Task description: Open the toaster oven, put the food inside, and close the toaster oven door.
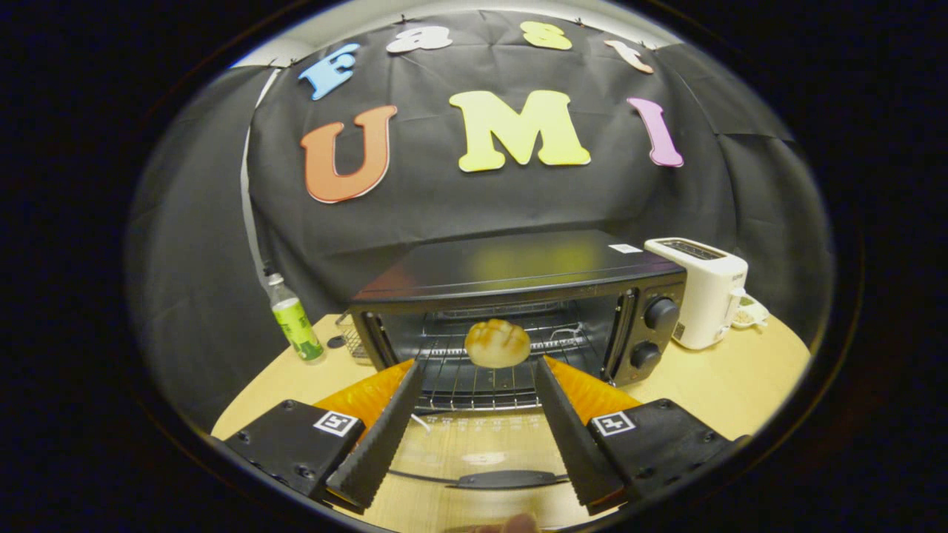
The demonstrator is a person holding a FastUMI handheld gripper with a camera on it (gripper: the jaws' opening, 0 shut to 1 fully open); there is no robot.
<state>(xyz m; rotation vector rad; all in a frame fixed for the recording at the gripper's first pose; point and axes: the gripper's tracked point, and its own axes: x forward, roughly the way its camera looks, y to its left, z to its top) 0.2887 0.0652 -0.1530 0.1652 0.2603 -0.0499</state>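
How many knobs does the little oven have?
2. Both sit on the oven's right-hand panel, one above the other: the upper knob and the lower knob. The open gripper points at the bun on the rack.

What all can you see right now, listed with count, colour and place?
black toaster oven: one, on the table, door dropped open toward the fingers
round browned bread bun: one, on the wire rack inside the oven, beyond the fingertips
clear plastic bottle with green label: one, beside the oven
white pop-up toaster: one, on the oven's knob side
small white dish: one, behind the toaster
light wooden table: one, under everything
hand-held gripper: one, fingers spread apart, holding nothing, over the open door
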